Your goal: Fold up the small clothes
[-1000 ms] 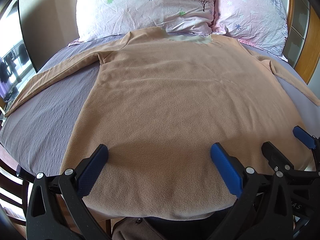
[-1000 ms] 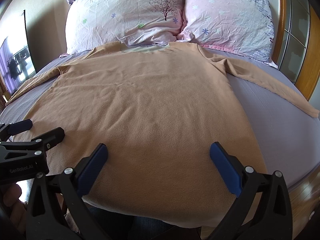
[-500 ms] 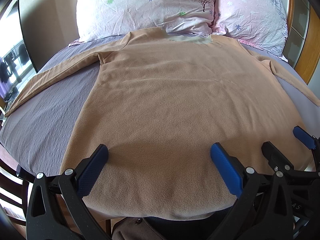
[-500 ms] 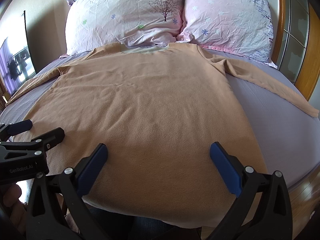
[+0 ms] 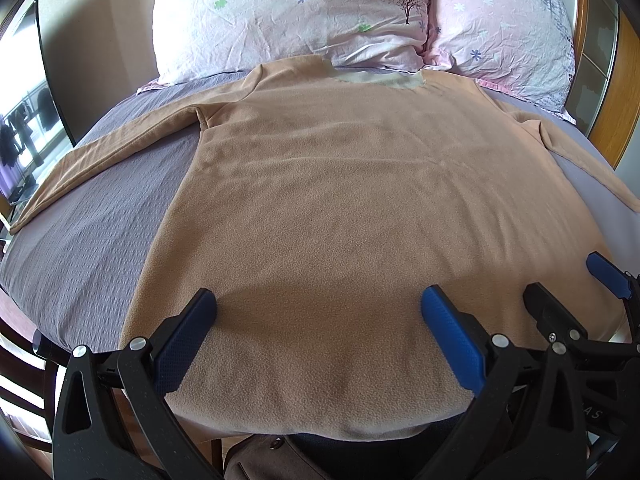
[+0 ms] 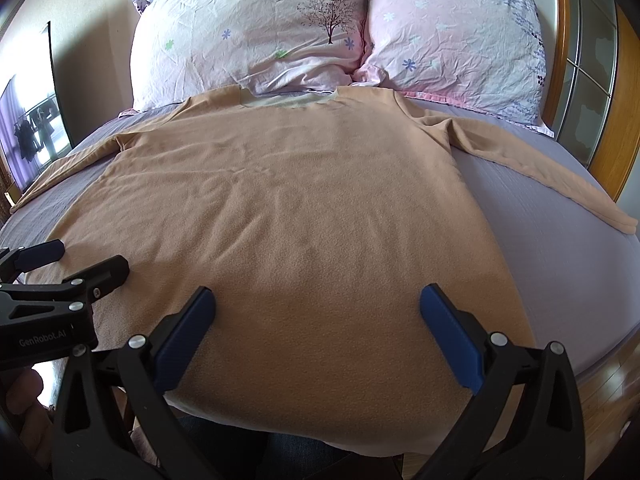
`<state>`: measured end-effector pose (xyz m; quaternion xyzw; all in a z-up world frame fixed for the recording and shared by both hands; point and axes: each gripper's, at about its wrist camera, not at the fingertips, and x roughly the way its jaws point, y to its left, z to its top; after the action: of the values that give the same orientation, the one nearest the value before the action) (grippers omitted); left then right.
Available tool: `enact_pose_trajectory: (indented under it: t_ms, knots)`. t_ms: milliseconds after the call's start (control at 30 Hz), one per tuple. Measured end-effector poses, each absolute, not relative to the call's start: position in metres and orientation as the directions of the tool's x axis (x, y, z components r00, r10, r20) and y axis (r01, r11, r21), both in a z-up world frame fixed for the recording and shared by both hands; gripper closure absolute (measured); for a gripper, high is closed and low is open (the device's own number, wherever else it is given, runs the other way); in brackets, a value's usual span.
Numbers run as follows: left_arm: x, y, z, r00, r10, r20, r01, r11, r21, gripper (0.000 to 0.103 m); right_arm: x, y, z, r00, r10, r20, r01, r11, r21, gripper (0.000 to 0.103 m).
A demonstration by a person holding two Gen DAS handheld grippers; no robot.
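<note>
A tan long-sleeved fleece shirt point(image 5: 352, 208) lies flat on the bed, collar toward the pillows, both sleeves spread out; it also shows in the right wrist view point(image 6: 304, 216). My left gripper point(image 5: 320, 320) is open and empty, hovering over the shirt's hem on the left side. My right gripper point(image 6: 316, 320) is open and empty over the hem on the right side. Each gripper shows in the other's view: the right gripper point(image 5: 580, 292) at the right edge, the left gripper point(image 6: 68, 260) at the left edge.
A grey-lilac bedsheet point(image 5: 92, 232) covers the bed. Two pink floral pillows point(image 6: 256, 36) point(image 6: 460, 36) lean at the head. A wooden-framed panel point(image 6: 592, 80) stands to the right, a dark-framed mirror point(image 5: 28, 120) to the left. The bed's front edge is just below the hem.
</note>
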<state>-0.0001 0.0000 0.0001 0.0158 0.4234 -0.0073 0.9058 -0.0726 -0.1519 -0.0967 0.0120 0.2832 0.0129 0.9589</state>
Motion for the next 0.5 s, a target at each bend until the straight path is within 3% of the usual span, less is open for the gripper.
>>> enact_pose_trajectory:
  t_ms: [500]
  knots:
    - [0.0003,0.0000,0.0002,0.642,-0.001,-0.767,0.029,0.999,0.024,0.001,-0.0725,-0.1554,-0.0941,0.840,0.031,-0.541,-0.018,0.999,0.030,0.002]
